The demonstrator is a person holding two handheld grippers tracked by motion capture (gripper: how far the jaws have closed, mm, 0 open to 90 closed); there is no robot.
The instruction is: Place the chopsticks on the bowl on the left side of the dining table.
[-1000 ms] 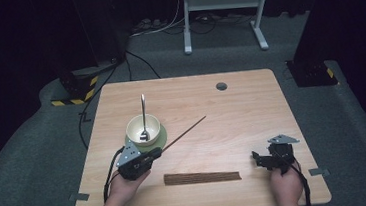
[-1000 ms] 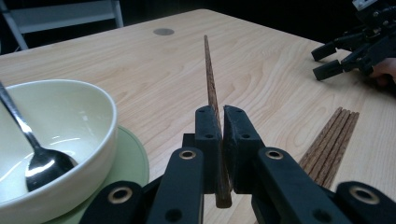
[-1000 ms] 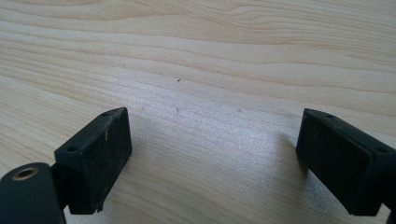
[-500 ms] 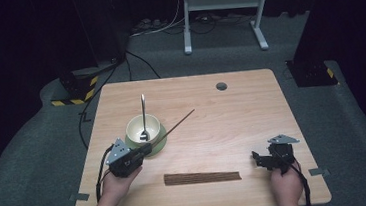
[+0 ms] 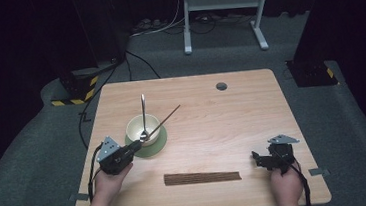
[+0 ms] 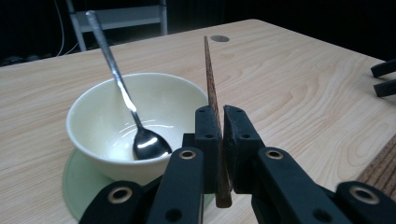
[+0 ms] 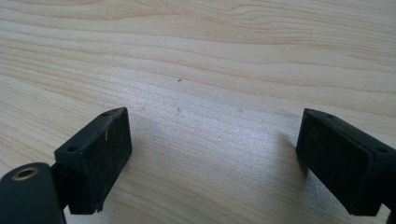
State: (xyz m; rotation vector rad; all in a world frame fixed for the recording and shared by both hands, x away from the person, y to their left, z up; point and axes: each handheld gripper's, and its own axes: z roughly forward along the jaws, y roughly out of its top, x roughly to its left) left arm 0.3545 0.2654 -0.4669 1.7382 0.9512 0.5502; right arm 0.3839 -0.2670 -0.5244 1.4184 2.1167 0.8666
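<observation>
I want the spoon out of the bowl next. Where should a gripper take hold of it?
Grip the spoon high on its bare handle, coming from above the bowl. The handle leans on the rim and stands steeply, while its scoop lies deep inside, hard to reach.

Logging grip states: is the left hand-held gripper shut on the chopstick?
Shut on it: the left hand-held gripper has its pads pressed against the chopstick beside the bowl.

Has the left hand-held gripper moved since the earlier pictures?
Yes. The left hand-held gripper, holding the chopstick, moved left, from the bowl's near right side to its left.
</observation>
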